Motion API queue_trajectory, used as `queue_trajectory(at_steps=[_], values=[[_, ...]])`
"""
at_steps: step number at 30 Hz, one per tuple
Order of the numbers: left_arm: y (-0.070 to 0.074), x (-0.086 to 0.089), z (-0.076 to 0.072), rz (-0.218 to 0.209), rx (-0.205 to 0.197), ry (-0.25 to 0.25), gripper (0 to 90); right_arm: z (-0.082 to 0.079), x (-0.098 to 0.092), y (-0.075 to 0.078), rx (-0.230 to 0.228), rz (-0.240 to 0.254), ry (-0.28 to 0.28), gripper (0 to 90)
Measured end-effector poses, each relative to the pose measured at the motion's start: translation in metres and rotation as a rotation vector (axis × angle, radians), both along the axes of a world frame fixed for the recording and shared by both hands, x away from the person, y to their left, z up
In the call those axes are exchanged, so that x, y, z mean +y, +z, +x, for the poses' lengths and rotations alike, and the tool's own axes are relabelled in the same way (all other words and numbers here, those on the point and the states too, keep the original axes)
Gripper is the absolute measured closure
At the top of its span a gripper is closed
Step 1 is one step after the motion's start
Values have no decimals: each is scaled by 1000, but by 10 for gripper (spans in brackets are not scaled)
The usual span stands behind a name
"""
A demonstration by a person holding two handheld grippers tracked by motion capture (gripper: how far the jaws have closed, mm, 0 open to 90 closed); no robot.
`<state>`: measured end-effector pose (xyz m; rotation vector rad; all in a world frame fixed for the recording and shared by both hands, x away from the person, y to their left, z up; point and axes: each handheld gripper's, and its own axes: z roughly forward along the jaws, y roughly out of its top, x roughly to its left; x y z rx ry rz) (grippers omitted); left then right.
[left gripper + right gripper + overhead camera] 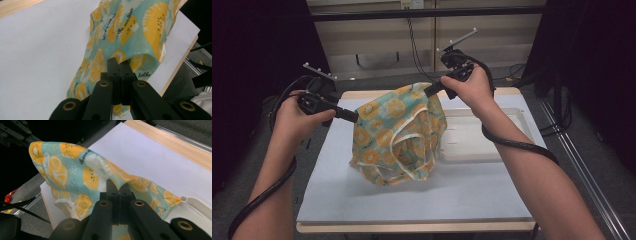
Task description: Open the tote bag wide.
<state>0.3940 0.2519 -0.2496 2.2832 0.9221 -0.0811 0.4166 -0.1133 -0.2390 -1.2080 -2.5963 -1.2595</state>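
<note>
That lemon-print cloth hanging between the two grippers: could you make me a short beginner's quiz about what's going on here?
1. True or false: the cloth lies flat on the table.
2. Which gripper is shut on the cloth?
A. left gripper alone
B. right gripper alone
C. both
3. Fill in: to the right of the cloth in the high view sits a white ____.

Key:
1. False. It hangs held up by two edges, its bottom near the tabletop.
2. C. In each gripper view, the jaws pinch fabric.
3. tray.
</note>
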Motion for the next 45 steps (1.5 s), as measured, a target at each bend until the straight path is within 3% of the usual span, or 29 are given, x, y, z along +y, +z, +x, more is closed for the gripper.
queue_trajectory(at_steps=[4,5,7,8,9,14,18,19,21,22,25,27,28,29,33,35,37,38,39,40,41,42,43,45], values=[[2,10,2,-75,9,75,900,-1,0,3,0,17,12,900],[0,13,5,-74,24,71,900,-1,1,4,-6,24,17,900],[-8,16,9,-84,49,114,900,-2,2,6,-4,34,23,900],[-10,18,11,-83,46,109,900,-1,3,7,-8,38,25,900],[-13,18,12,-98,47,135,900,-2,4,7,-7,39,26,900],[-20,16,20,-79,33,156,900,2,11,9,-7,19,25,900],[-23,14,26,-74,29,178,900,7,15,11,-42,0,29,900],[-25,14,28,-61,31,169,900,9,17,11,-43,5,34,900],[-33,11,31,-61,73,163,900,12,19,9,-43,-3,27,900],[-36,11,33,-40,77,136,900,14,20,7,-37,-2,27,900],[-47,8,36,-28,88,124,900,17,25,1,-15,-15,31,900],[-54,5,36,-51,109,152,900,19,27,-3,-1,-31,38,900],[-57,6,38,-39,105,121,900,20,27,-4,-1,-26,37,900],[-60,4,37,-74,117,159,900,21,27,-5,6,-20,31,900],[-68,3,39,-61,129,134,900,24,28,-13,38,-26,37,900],[-73,2,39,-75,131,152,900,25,28,-16,42,-27,35,900],[-78,4,41,-74,148,120,900,25,27,-19,46,-11,33,900],[-81,1,40,-99,158,155,900,25,27,-20,52,-14,34,900],[-83,3,42,-66,153,124,900,25,26,-20,55,-18,36,900],[-86,1,42,-77,160,128,900,25,25,-21,58,-4,34,895],[-87,2,43,-62,167,110,900,24,25,-20,55,-5,33,843],[-90,0,42,-69,173,126,900,22,24,-18,42,-20,19,787],[-92,-2,42,-85,181,144,900,20,23,-15,32,-32,17,780],[-93,0,43,-59,173,120,900,16,20,-11,20,-40,16,742]])
